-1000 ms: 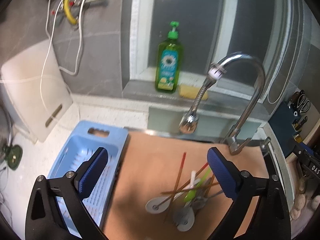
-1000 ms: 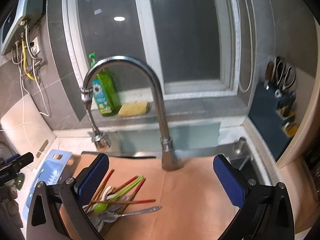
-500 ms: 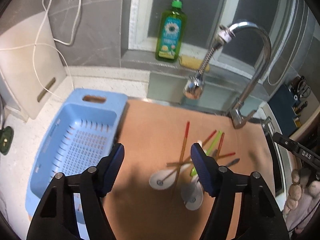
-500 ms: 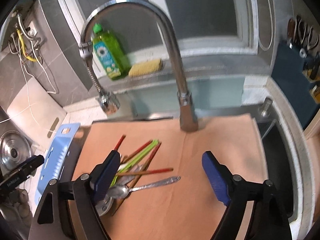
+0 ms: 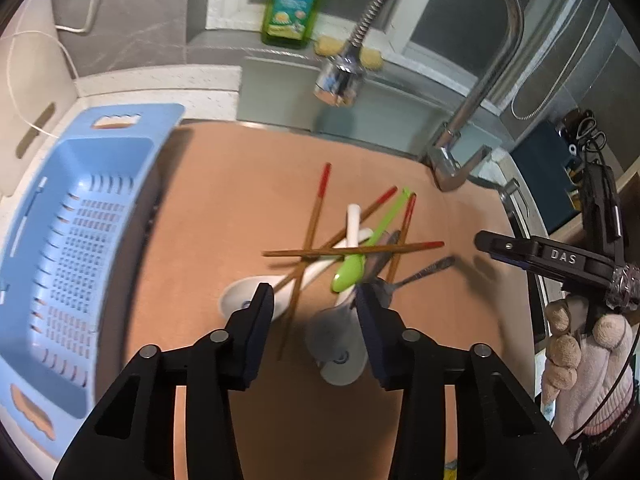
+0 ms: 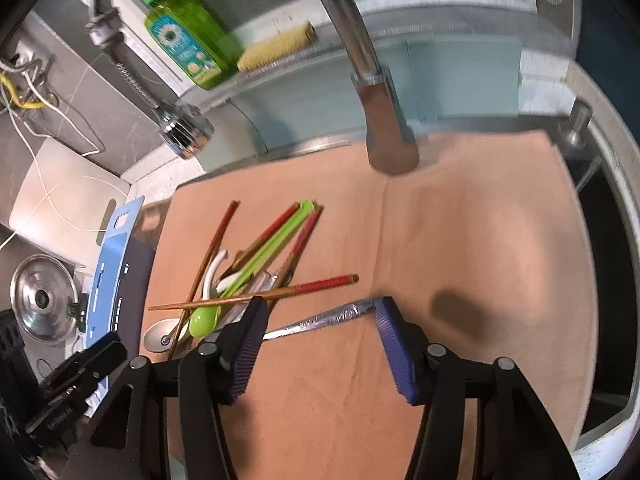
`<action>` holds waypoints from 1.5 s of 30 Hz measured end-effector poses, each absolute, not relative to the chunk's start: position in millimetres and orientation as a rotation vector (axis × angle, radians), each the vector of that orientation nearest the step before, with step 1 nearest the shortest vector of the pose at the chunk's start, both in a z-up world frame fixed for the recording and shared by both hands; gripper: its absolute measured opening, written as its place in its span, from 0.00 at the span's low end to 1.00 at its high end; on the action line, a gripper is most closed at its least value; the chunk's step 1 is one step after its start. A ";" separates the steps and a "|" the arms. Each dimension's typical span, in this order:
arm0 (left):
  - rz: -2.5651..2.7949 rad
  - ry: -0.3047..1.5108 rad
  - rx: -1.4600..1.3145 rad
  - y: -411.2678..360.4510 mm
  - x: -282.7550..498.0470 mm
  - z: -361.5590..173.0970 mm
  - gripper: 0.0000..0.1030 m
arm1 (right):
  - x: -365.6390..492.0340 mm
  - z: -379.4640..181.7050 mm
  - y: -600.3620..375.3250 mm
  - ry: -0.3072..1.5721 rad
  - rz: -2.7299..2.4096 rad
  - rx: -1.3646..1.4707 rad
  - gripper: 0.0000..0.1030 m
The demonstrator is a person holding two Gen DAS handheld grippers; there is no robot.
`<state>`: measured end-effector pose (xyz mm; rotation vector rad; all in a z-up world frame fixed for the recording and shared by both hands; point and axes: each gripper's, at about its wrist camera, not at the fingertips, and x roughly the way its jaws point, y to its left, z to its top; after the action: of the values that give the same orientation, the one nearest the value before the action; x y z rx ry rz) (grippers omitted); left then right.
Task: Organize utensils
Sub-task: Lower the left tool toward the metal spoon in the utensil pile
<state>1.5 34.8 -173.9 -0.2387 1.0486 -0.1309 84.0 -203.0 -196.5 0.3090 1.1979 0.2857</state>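
Left tool [image 5: 314, 300]: I have it tipped down over the utensil pile, jaws closing. The bowls of two white spoons [image 5: 340, 344] and a chopstick end lie in the gap; I see no pad pressing on anything, so nothing is gripped.
Right tool [image 6: 320, 312]: also angled down, jaws closing. The handle of the metal spoon [image 6: 320, 320] runs across the gap, its tip just beside the right-hand pad; the pads look clear of it, nothing gripped.
Utensil pile: lies on the orange mat [image 5: 224, 200] covering the counter, near the middle of the left view. Red-tipped chopsticks [image 5: 316, 208] are crossed over each other, one lying nearly level on top. A green spoon [image 5: 352, 268] rests on the heap, handle pointing to 1 o'clock.
Blue basket [image 5: 80, 240]: slotted, at 9 o'clock of the pile in the left view, its edge meeting the mat.
Faucet [image 6: 384, 120]: base at 12 o'clock of the right tool, on the far edge of the mat.
Soap bottle [image 6: 188, 48]: green, on the ledge behind, sponge [image 6: 276, 46] beside it.
Person's hand [image 5: 576, 356]: gloved, at 3 o'clock in the left view, holding the right tool's handle.
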 end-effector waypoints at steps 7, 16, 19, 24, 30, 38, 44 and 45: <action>-0.126 1.084 -0.196 40.4 6.6 -184.8 0.20 | 92.8 -211.7 -204.7 1.254 0.309 0.358 0.44; -0.240 1.142 -0.140 11.2 16.1 -196.0 0.16 | 97.6 -236.0 -212.3 1.325 0.302 0.458 0.38; -0.270 1.154 -0.106 -4.5 22.7 -199.6 0.16 | 96.7 -241.5 -215.3 1.334 0.288 0.474 0.37; -0.264 1.188 -0.133 -8.6 32.0 -211.5 0.16 | 96.3 -243.8 -221.8 1.332 0.272 0.490 0.36; -0.265 1.213 -0.145 -14.8 36.0 -220.4 0.16 | 97.5 -244.2 -225.1 1.330 0.265 0.493 0.36; -0.265 1.230 -0.147 -21.6 38.9 -226.9 0.16 | 99.2 -247.1 -223.6 1.336 0.264 0.487 0.35; -0.318 1.246 -0.108 -41.4 33.0 -230.4 0.16 | 100.9 -247.5 -223.2 1.340 0.264 0.473 0.35; -0.327 1.253 -0.103 -45.5 31.9 -232.7 0.16 | 100.9 -247.3 -223.1 1.340 0.264 0.471 0.35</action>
<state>31.9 -45.5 -232.7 -0.1028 1.2529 -0.3272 100.9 -223.1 -247.3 0.4708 1.3405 0.2637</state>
